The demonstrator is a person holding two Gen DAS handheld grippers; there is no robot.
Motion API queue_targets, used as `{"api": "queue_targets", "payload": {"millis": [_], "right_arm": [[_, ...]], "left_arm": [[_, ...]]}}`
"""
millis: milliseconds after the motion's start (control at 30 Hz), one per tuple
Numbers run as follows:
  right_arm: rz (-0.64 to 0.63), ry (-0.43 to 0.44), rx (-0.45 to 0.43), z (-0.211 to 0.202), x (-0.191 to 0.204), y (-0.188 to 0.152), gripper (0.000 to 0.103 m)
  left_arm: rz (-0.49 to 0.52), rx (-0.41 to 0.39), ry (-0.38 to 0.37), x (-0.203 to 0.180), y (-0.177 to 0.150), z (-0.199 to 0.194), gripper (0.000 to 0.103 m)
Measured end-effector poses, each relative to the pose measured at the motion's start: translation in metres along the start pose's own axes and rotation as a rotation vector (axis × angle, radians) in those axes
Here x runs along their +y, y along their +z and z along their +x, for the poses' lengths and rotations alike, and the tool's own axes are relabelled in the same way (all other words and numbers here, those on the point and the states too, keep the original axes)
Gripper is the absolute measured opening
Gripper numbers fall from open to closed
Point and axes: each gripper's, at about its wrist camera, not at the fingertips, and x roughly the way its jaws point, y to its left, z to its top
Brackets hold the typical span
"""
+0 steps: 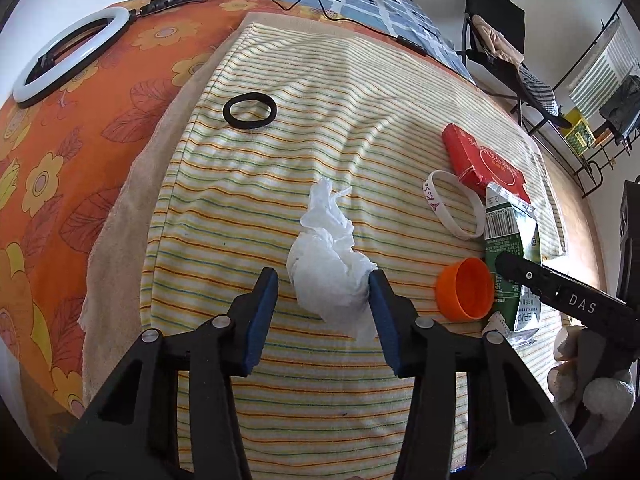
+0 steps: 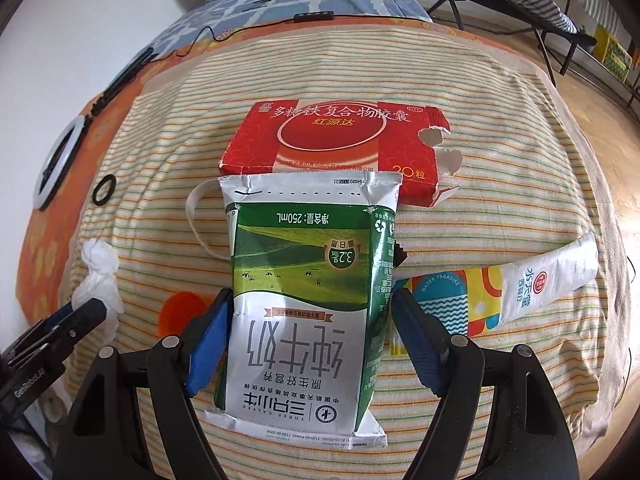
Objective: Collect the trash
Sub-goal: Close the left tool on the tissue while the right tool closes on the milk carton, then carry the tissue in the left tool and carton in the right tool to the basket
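We judge collecting barely begun; no bin seen. Left tongs [image 1: 323, 280] released, straddling crumpled white tissue [image 1: 329, 268] on striped towel [image 1: 320, 120] over bed. Right tongs [image 2: 310, 320] released around flattened green-white milk carton [image 2: 308, 300]. Torn red cardboard box [image 2: 340, 144], orange plastic cap [image 1: 464, 289] remain on towel.

I've got the left gripper [image 1: 323, 286] straddling the crumpled white tissue [image 1: 330, 264] on the striped towel [image 1: 320, 128]: right pad touching the wad, left pad apart from it. Right of that: orange cap [image 1: 464, 289] on its side, touching the green milk carton [image 1: 510, 232]; white wristband [image 1: 456, 205] and red box [image 1: 484, 160] just behind. Right gripper's finger [image 1: 560, 290] lies over the carton. Black hair tie [image 1: 250, 111] sits farther back, ring light [image 1: 66, 54] far left
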Motion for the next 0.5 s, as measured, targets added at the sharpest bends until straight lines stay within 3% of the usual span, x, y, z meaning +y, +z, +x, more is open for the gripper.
{"api": "queue_targets", "payload": {"millis": [200, 500], "right_arm": [[0.033, 0.043, 0.007, 0.003, -0.006, 0.001, 0.079], [0.015, 0.041, -0.042, -0.008, -0.007, -0.005, 0.073]], "left_arm": [[0.008, 0.001, -0.01, -0.001, -0.001, 0.002, 0.03], [0.017, -0.028, -0.002, -0.006, -0.001, -0.006, 0.024]]}}
